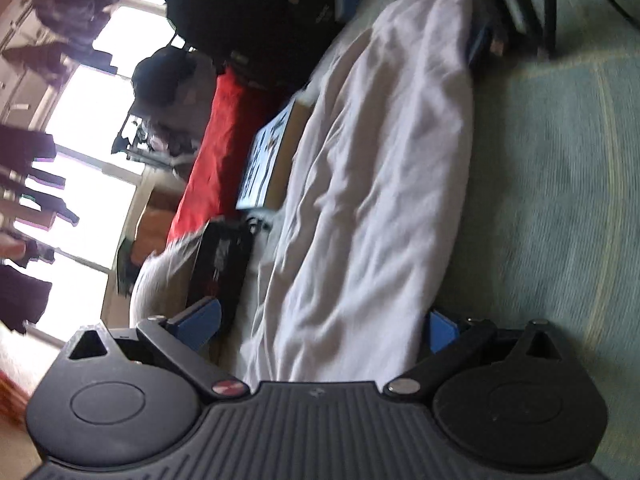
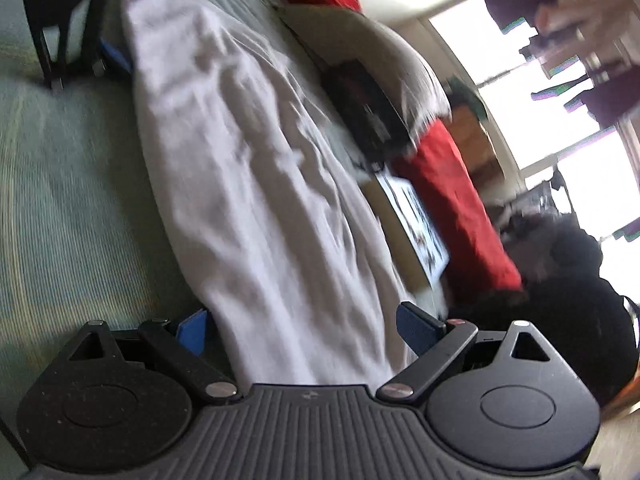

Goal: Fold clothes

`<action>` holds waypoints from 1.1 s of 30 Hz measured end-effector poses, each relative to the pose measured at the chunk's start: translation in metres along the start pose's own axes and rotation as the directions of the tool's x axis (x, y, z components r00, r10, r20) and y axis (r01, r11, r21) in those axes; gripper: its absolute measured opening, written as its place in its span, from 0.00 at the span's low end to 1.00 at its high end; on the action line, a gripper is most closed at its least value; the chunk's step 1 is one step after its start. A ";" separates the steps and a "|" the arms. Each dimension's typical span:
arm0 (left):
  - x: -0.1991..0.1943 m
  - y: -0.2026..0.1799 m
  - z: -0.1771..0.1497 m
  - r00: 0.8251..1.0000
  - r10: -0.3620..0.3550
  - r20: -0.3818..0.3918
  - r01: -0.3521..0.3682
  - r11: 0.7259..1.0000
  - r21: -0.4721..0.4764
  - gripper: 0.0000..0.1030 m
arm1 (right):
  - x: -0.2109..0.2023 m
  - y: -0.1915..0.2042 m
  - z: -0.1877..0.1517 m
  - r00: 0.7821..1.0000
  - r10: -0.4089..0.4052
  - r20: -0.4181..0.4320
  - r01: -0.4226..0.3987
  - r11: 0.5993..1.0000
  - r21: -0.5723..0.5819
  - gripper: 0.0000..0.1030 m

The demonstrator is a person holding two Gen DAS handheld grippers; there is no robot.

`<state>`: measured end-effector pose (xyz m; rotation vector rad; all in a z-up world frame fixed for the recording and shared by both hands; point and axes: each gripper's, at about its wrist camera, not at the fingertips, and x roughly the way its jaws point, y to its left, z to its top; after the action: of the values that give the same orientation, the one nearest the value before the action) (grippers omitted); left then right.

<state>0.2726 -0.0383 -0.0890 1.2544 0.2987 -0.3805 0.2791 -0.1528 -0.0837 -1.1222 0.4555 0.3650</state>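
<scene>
A white garment (image 1: 372,184) lies stretched in a long wrinkled band on a pale green bedcover (image 1: 560,208). One end of it runs between the wide-apart blue pads (image 1: 202,320) of my left gripper (image 1: 320,322), which is open. The other end of the garment (image 2: 256,168) passes between the spread fingers of my right gripper (image 2: 308,320), also open. Each gripper shows at the far end of the other's view: the right gripper (image 1: 516,12) in the left wrist view, the left gripper (image 2: 68,20) in the right wrist view. Both views are motion-blurred.
Beside the garment lie a flat cardboard box with a printed label (image 1: 266,160), a black pouch (image 1: 224,264), a red cloth (image 1: 218,152) and a black backpack (image 1: 256,12). A grey pillow (image 2: 384,64) sits near them. Clothes hang before bright windows (image 1: 92,128).
</scene>
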 end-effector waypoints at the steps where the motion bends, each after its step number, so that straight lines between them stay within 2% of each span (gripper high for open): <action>1: -0.001 0.000 -0.003 1.000 0.002 0.009 -0.002 1.000 0.006 0.98 | 0.001 0.001 0.001 1.000 -0.004 0.005 0.004 1.000 -0.014 0.94; 3: 0.001 0.004 -0.014 1.000 0.008 -0.017 -0.008 1.000 0.003 0.98 | 0.002 -0.003 -0.008 1.000 -0.016 -0.006 0.016 1.000 -0.019 0.93; 6: 0.005 0.009 -0.037 0.994 0.054 -0.098 -0.051 0.998 0.038 0.98 | 0.006 -0.019 -0.034 0.995 -0.050 -0.084 0.051 0.999 0.009 0.93; 8: 0.008 0.009 -0.047 0.989 0.064 -0.130 -0.057 0.997 0.051 0.94 | 0.008 -0.026 -0.049 0.989 -0.068 -0.130 0.070 0.997 0.015 0.86; 9: 0.009 0.007 -0.047 0.990 0.051 -0.134 -0.045 0.998 0.050 0.90 | 0.009 -0.024 -0.049 0.988 -0.072 -0.136 0.072 0.997 -0.007 0.84; 11: 0.012 -0.001 -0.040 0.990 0.057 -0.128 -0.044 0.994 0.101 0.83 | 0.012 -0.014 -0.043 0.988 -0.082 -0.130 0.073 0.995 -0.071 0.73; 12: 0.015 -0.005 -0.034 0.990 0.068 -0.122 -0.052 0.990 0.129 0.75 | 0.014 -0.007 -0.038 0.989 -0.091 -0.120 0.077 0.991 -0.113 0.69; 14: 0.022 -0.014 -0.023 0.989 0.063 -0.130 -0.045 0.989 0.142 0.54 | 0.018 0.009 -0.023 0.991 -0.097 -0.092 0.080 0.982 -0.169 0.50; 15: 0.025 -0.019 -0.019 0.989 0.054 -0.139 -0.034 0.989 0.145 0.34 | 0.021 0.014 -0.018 0.992 -0.092 -0.088 0.075 0.981 -0.180 0.45; 16: 0.027 -0.026 -0.016 0.988 0.042 -0.147 -0.018 0.987 0.159 0.13 | 0.025 0.019 -0.014 0.992 -0.088 -0.087 0.070 0.979 -0.192 0.35; 17: 0.027 -0.033 -0.016 0.988 0.036 -0.151 -0.009 0.984 0.176 0.05 | 0.027 0.023 -0.012 0.993 -0.082 -0.087 0.063 0.977 -0.206 0.25; 18: 0.026 -0.037 -0.018 0.988 0.041 -0.147 -0.015 0.984 0.177 0.01 | 0.027 0.026 -0.013 0.994 -0.076 -0.084 0.056 0.975 -0.214 0.21; 25: 0.022 -0.021 -0.023 0.993 0.010 -0.120 0.000 0.997 0.080 0.02 | 0.023 0.015 -0.019 0.997 -0.037 -0.061 0.030 0.992 -0.123 0.07; 28: 0.012 -0.007 -0.024 0.994 0.028 -0.103 -0.026 0.999 0.022 0.02 | 0.016 0.003 -0.017 0.998 -0.033 -0.045 0.029 0.996 -0.085 0.06; 33: -0.008 0.010 -0.021 0.996 0.029 -0.089 -0.028 0.999 0.015 0.01 | -0.009 -0.018 -0.013 1.000 -0.012 -0.025 0.011 1.000 -0.022 0.06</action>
<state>0.2691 -0.0146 -0.0833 1.2901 0.3540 -0.3030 0.2787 -0.1722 -0.0699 -1.1515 0.4683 0.3467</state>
